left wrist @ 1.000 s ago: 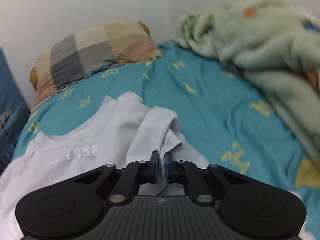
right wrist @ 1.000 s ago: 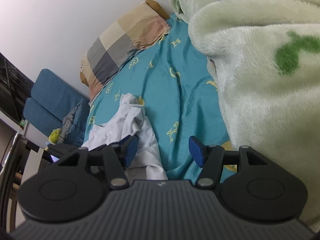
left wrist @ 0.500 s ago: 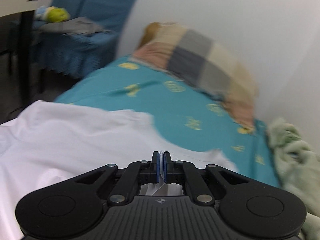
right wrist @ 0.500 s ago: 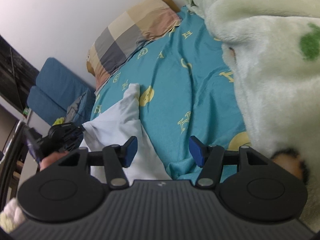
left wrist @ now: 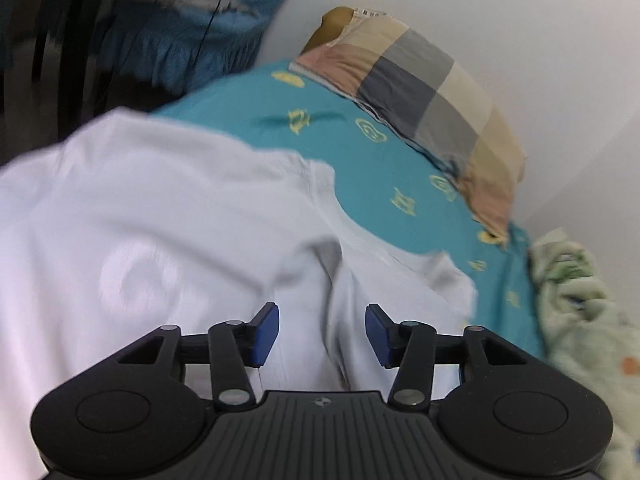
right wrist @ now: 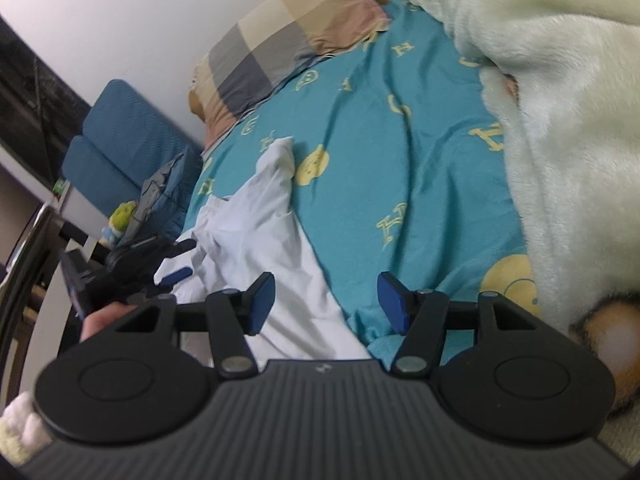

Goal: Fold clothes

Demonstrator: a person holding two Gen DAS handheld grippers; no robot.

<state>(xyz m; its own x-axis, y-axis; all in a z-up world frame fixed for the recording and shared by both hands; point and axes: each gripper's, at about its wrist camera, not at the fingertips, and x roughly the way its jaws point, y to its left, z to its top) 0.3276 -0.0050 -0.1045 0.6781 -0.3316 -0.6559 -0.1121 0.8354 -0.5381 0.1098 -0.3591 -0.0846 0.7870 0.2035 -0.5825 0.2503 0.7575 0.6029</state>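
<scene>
A white T-shirt (left wrist: 168, 232) lies on the teal bedsheet (left wrist: 360, 160), with a fold of cloth running between my left fingers. My left gripper (left wrist: 322, 334) is open just above the shirt and holds nothing. In the right wrist view the shirt (right wrist: 264, 220) lies left of centre on the sheet (right wrist: 380, 140). My right gripper (right wrist: 326, 300) is open and empty over the shirt's right edge. The left gripper (right wrist: 168, 264) shows at the shirt's left side, open, in a hand.
A checked pillow (left wrist: 432, 92) lies at the bed's head against the white wall. A fluffy pale green blanket (right wrist: 560, 100) is heaped along the right side. A blue chair (right wrist: 120, 148) with a toy and grey cloth stands beside the bed.
My left gripper carried the shirt's sleeve leftward while shut on it, then opened and let it go. The right gripper stayed open and shifted slightly.
</scene>
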